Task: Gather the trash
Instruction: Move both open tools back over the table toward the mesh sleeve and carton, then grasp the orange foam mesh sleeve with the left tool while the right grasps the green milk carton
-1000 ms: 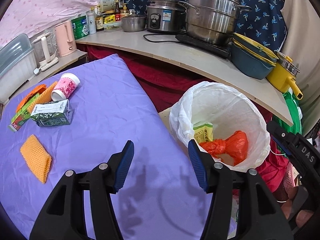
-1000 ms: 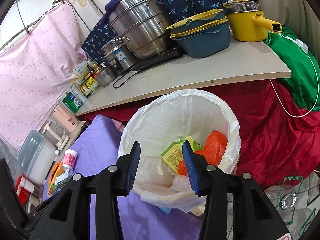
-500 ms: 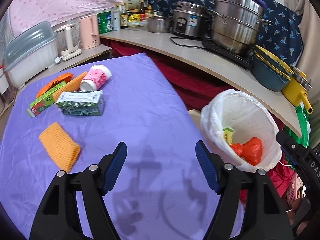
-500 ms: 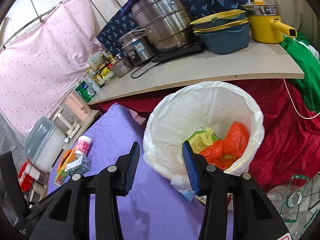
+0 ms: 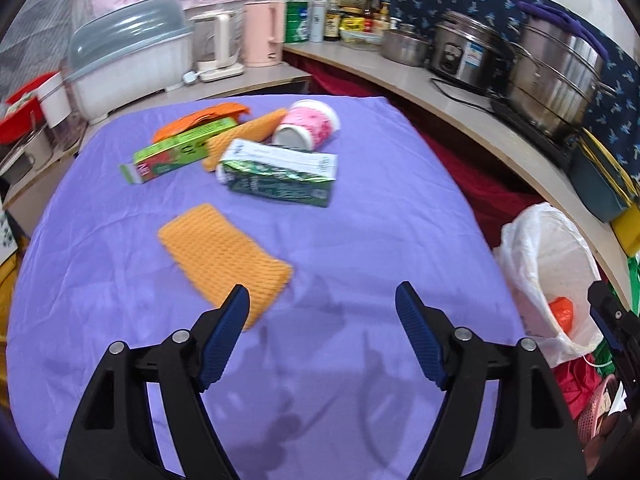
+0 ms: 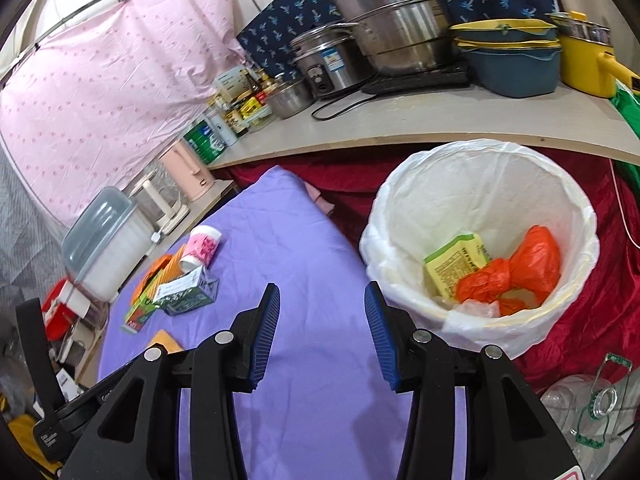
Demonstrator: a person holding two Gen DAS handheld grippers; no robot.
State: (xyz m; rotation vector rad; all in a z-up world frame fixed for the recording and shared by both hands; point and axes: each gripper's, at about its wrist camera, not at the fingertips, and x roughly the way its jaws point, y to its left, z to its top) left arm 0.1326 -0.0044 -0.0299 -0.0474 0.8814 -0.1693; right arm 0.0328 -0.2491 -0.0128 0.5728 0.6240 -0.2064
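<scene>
In the left wrist view, the left tool (image 5: 322, 306) is seen over the near part of the purple-covered bench (image 5: 360, 208), its jaws spread wide and lately opening further, with nothing between them. An orange foam net (image 5: 224, 254) lies just beyond the left jaw, near the middle of the bench. Toward the far edge a green carton (image 5: 278, 178), a pink cup (image 5: 308, 124) on its side, a slim green box (image 5: 180, 150), a second net (image 5: 246, 132) and an orange wrapper (image 5: 200, 118) are gathered, several touching. The white-lined bin (image 5: 548, 264) stands off the bench's right edge, an orange bag (image 5: 560, 310) inside.

In the right wrist view, the right tool (image 6: 320, 322) is held partly open and empty above the bench (image 6: 288, 240) near its right edge. The bin (image 6: 476, 184) is seen just beside that edge, holding a yellow packet (image 6: 456, 264) and the orange bag (image 6: 520, 266). The cup (image 6: 202, 246), carton (image 6: 186, 294) and box (image 6: 140, 312) lie at the far left corner.
</scene>
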